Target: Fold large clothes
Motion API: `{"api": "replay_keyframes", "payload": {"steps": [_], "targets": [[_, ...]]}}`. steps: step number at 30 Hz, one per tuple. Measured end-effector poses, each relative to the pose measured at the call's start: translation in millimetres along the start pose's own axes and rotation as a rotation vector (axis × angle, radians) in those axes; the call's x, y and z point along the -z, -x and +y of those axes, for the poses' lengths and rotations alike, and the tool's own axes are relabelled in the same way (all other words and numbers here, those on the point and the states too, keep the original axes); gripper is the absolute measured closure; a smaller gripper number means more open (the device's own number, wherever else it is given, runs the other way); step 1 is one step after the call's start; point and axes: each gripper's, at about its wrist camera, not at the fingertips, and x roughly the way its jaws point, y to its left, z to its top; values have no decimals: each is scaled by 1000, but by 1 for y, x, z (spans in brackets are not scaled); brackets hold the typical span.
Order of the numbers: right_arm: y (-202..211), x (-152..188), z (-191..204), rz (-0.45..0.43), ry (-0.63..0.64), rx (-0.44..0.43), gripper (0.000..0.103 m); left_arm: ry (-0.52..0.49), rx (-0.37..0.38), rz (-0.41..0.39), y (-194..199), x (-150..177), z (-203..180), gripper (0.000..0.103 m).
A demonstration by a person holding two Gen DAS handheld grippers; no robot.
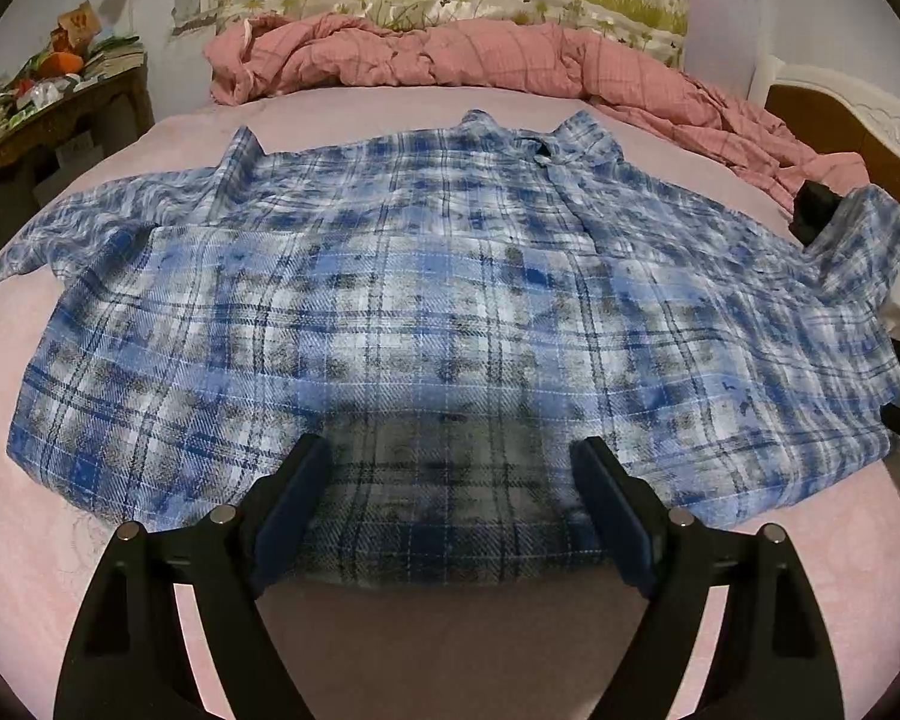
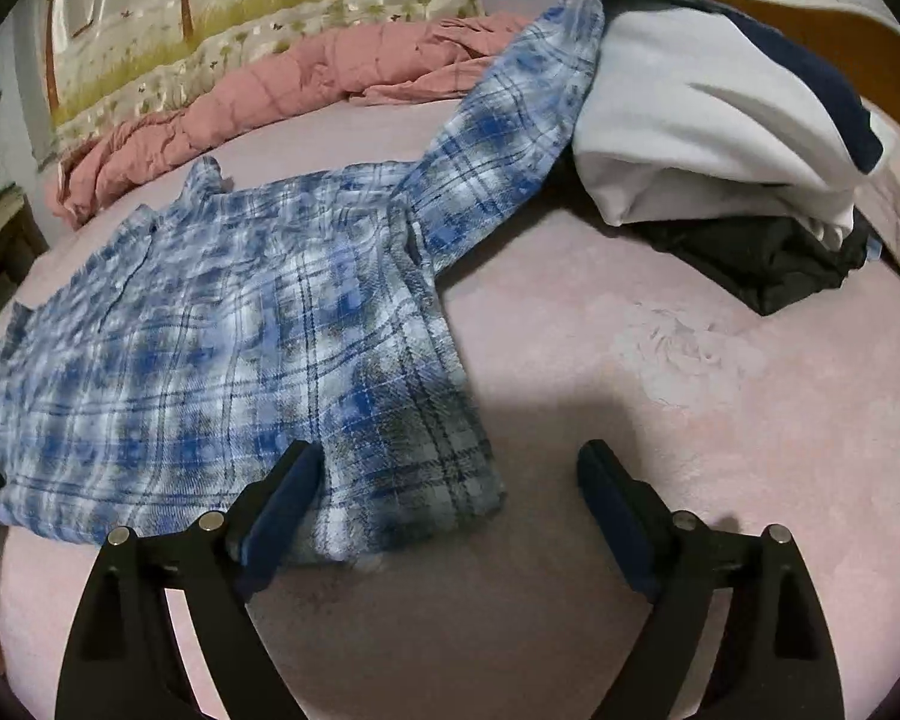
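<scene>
The shirt (image 1: 450,312) lies spread flat on the bed (image 1: 150,570), unfolded; every fold remains. Left tool (image 1: 450,474): jaws wide, empty, hem directly ahead. Right tool (image 2: 450,474): jaws wide, empty, the shirt's hem corner between its fingers, sleeve ahead.

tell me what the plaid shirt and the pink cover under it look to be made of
Plaid shirt: looks like brushed woven cotton or flannel; a diagonal twill weave shows up close, the surface is matte and the hem lies soft. Pink cover: seems a short-pile plush or fleece, matte, with a faint embossed flower pattern. Neither fibre is certain.
</scene>
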Motion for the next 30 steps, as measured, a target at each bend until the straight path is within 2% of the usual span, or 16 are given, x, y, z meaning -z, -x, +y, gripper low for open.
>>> {"api": "replay_keyframes", "payload": {"steps": [4,9,10,12,14,15,18,21,23,25,27,30], "targets": [[6,3,-6,-18,-34,-43,14,5,2,-8,2,0,0,20],[3,4,-5,-23,-38,-45,14,11,-1,-25,6,1,-1,20],[5,5,-5,-26,-39,-46,14,21,14,-49,11,2,1,20],[11,8,-6,-40,-43,-76,14,90,68,-162,35,5,15,20],[20,14,-9,-62,-44,-220,14,181,115,-263,62,16,38,20],[25,18,-9,-62,-42,-283,14,214,143,-265,70,23,49,19],[37,32,2,-23,21,-430,14,309,170,-153,72,41,80,19],[45,46,25,42,80,-558,14,464,205,-70,63,52,115,19],[40,47,37,76,71,-555,14,548,219,-42,52,48,131,19],[30,40,43,106,27,-505,14,534,162,-30,47,37,131,18],[23,30,45,93,-28,-469,15,494,92,-19,37,29,128,16],[9,17,44,71,-91,-384,17,490,75,-18,30,23,129,13]]}}
